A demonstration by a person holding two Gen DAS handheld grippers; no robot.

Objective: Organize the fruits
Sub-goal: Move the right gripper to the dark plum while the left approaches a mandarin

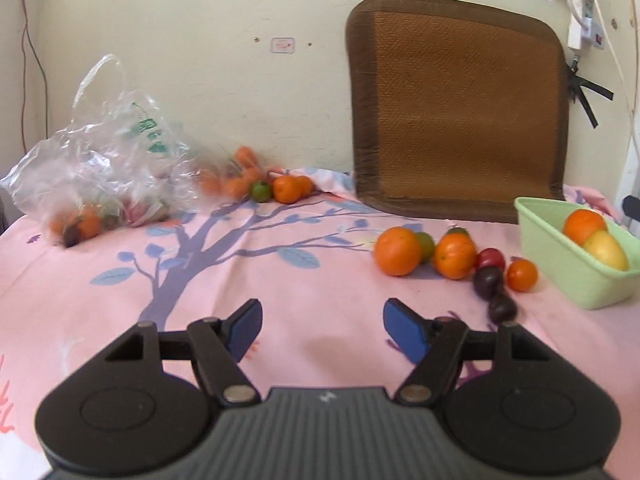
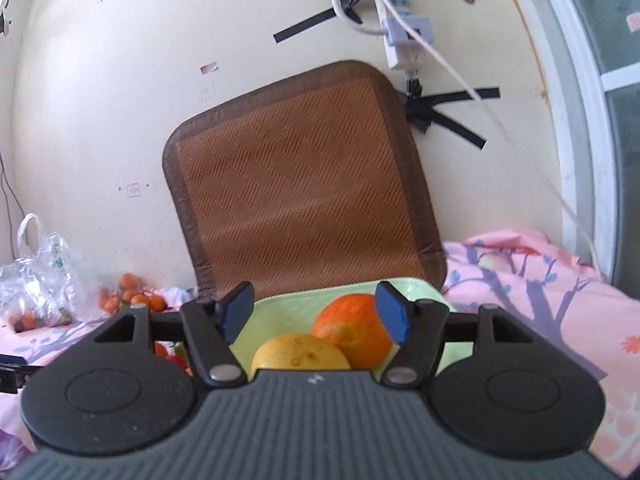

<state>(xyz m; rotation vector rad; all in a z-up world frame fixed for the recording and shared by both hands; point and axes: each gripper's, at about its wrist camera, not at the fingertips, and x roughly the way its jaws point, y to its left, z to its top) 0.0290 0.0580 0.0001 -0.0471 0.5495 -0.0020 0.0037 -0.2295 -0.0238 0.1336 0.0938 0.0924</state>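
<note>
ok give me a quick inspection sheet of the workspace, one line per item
surface: pink sheet with tree print, wrinkled at the back
job's things: green basket holds an orange and a yellow fruit; loose group beside it: big orange, other oranges, a green fruit, dark plums; more small oranges by the wall
clutter: plastic bag with fruit inside; brown woven mat leaning on the wall
grippers: left tongs open, empty, above the sheet; right tongs open, empty, over the basket
cables: white cord and power strip taped to the wall
surroundings: cream wall, window frame on the right
</note>
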